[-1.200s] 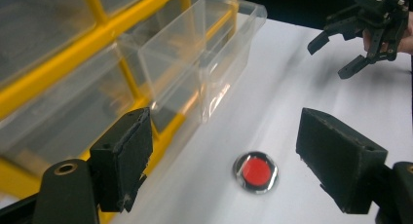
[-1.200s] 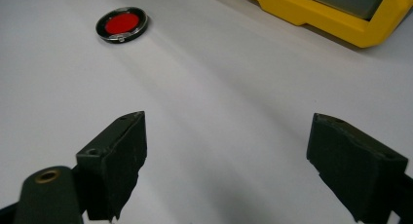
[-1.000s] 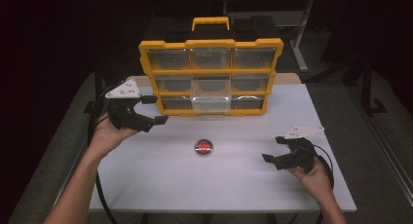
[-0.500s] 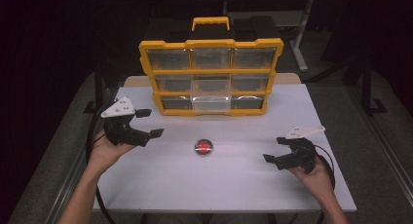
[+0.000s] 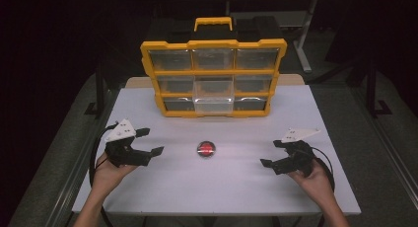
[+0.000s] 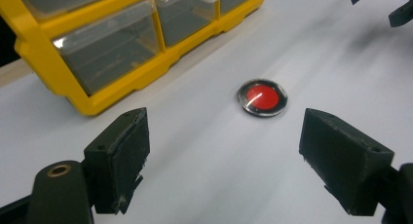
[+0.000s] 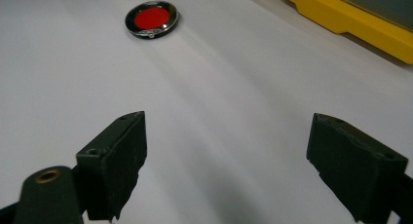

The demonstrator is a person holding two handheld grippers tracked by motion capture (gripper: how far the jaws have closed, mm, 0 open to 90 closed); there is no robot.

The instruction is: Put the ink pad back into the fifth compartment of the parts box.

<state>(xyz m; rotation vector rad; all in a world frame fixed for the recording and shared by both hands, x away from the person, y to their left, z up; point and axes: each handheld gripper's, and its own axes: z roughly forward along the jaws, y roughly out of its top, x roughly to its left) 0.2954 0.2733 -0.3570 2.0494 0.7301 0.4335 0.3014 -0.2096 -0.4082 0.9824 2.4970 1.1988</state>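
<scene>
Flat, apparently round red disc (image 5: 206, 148), no long axis; left gripper (image 5: 150, 142) and right gripper (image 5: 270, 153) gape empty.

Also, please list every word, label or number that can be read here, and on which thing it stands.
None can be read.
Red disc: plain red face in a dark rim, no letters.
Yellow organizer: no label shows on its frame or clear drawers.

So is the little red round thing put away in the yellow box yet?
Not yet. One clear drawer of the yellow box already sticks out, ready. The red disc lies untouched on the white table. The left gripper and right gripper sit open on either side of it, holding nothing. Grabbing, dropping in and probably closing the drawer remain.
</scene>
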